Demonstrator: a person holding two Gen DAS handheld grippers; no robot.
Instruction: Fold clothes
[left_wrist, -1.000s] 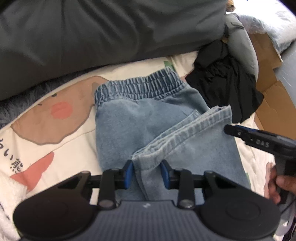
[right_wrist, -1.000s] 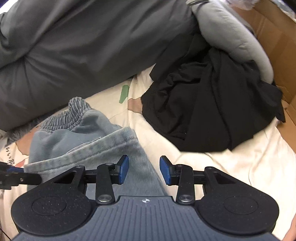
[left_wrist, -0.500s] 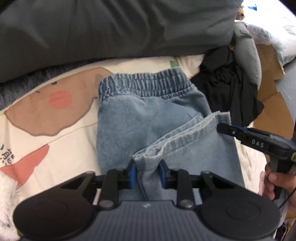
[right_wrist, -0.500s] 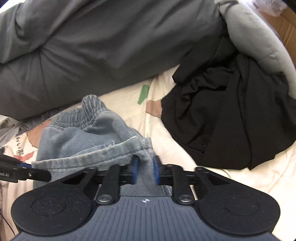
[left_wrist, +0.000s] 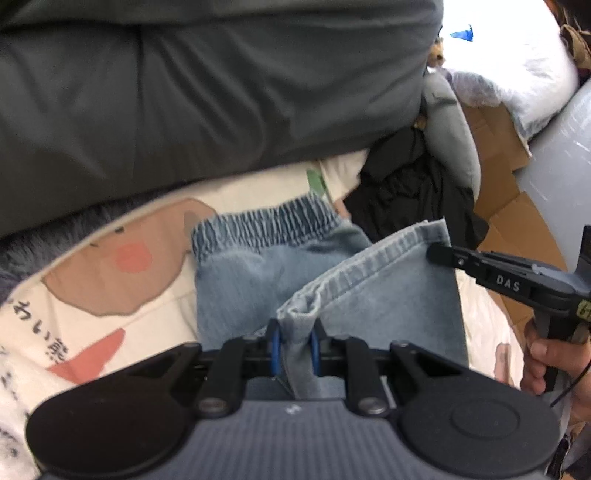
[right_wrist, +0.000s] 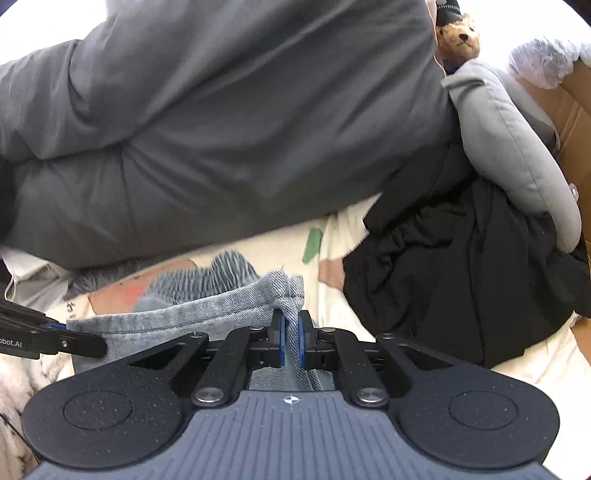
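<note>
Light blue jeans (left_wrist: 240, 280) lie on a cream printed sheet (left_wrist: 110, 295), the elastic waistband (left_wrist: 266, 225) at the far end. The leg hem (left_wrist: 369, 266) is raised off the jeans and stretched between both grippers. My left gripper (left_wrist: 293, 339) is shut on the hem's left corner, with denim bunched between the blue pads. My right gripper (right_wrist: 291, 332) is shut on the hem's right corner (right_wrist: 286, 291). In the left wrist view the right gripper (left_wrist: 437, 254) shows at the hem's right end, held by a hand (left_wrist: 539, 354). The left gripper (right_wrist: 96, 345) shows at the left of the right wrist view.
A large dark grey duvet (left_wrist: 184, 92) fills the far side. A crumpled black garment (right_wrist: 461, 277) lies right of the jeans, under a grey pillow (right_wrist: 517, 147). Cardboard (left_wrist: 517, 206) lies at the right edge. A teddy bear (right_wrist: 460, 37) sits at the far right.
Both grippers closed on the two corners of the leg hem, then rose with it. The hem now hangs stretched above the rest of the jeans.
</note>
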